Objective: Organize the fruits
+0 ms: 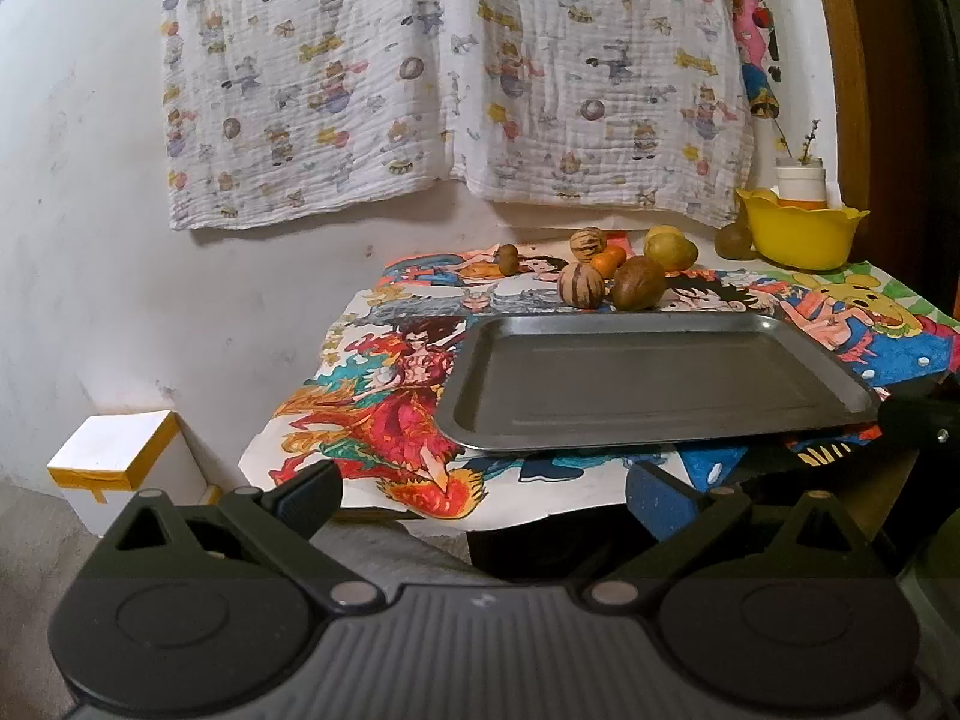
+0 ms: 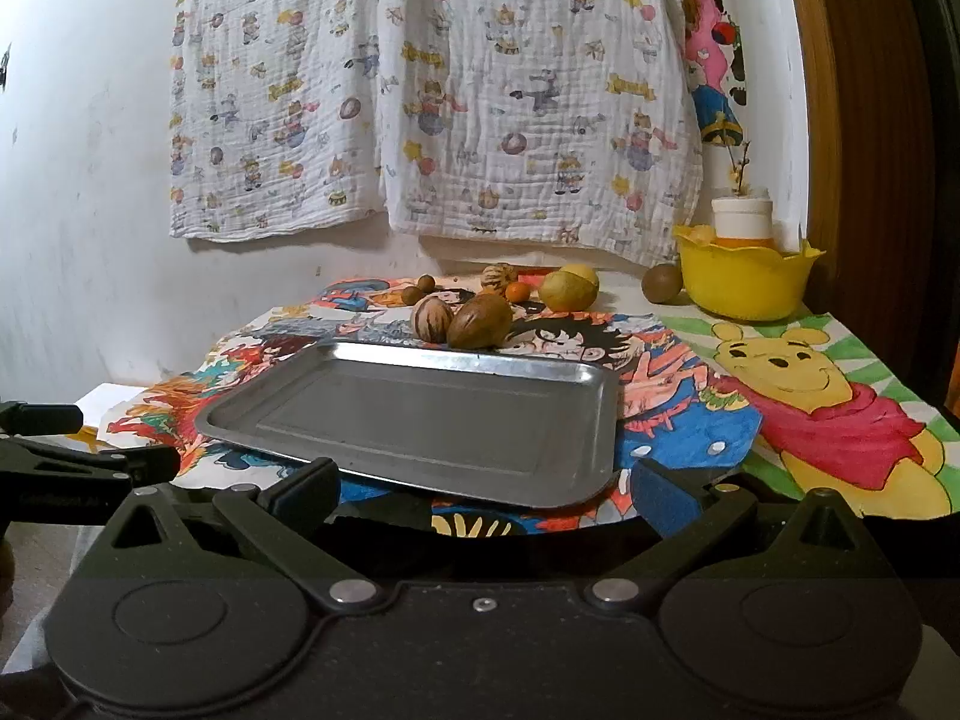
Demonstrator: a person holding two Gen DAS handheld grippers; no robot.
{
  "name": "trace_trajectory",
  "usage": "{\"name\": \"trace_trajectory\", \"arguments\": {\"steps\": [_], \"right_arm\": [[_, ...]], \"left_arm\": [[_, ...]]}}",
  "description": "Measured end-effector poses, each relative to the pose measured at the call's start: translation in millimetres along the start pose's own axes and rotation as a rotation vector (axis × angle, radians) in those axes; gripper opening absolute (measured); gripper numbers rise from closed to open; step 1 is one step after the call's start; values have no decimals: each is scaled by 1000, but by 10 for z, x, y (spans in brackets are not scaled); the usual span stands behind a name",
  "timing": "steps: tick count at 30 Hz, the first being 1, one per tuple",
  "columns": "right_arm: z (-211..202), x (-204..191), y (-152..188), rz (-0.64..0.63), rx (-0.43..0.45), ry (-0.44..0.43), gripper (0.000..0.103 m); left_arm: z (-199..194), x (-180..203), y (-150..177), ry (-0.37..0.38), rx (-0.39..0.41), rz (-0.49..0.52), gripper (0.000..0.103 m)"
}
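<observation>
No text, number or brand can be read in either view. Faint pale lettering runs along the black arm (image 2: 54, 501) at the right wrist view's left edge, too blurred to make out.

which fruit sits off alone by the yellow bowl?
The brown kiwi-like fruit, just left of the yellow bowl; the other fruits cluster behind the tray.

The right gripper (image 2: 483, 495) hangs at the table's near edge with its jaws spread wide and nothing between them. Just beyond lies a bare metal tray (image 2: 420, 420) on the cartoon-printed cloth (image 2: 810, 384). Behind the tray's far edge sits a cluster of fruits (image 2: 480, 321). A yellow bowl (image 2: 744, 276) stands at the far right corner.
</observation>
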State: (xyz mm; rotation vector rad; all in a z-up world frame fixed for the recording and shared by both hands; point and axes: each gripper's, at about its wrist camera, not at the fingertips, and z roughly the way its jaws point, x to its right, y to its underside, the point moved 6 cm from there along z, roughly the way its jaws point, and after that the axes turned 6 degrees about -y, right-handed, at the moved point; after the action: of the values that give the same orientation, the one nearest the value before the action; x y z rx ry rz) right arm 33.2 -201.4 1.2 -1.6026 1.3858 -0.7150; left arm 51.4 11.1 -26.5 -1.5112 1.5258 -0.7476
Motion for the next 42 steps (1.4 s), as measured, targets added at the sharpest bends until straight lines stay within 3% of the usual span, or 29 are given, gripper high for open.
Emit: {"name": "trace_trajectory", "arguments": {"steps": [20,27,33,42], "right_arm": [[59,-49,-122,-28,51,-25,103],[97,-120,-236,-112,85,-30,103],[331,-130,-390,-173,63,-51,102],[848,-106,-630,-322,-79,-149,102]], "left_arm": [[162,-73,-79,-12,-18,-38,103],[284,-145,-176,-10,-10,-64,103],[491,-172,-389,19,-16,-24,103],[1069,-173,-723,91,-101,14,103]]}}
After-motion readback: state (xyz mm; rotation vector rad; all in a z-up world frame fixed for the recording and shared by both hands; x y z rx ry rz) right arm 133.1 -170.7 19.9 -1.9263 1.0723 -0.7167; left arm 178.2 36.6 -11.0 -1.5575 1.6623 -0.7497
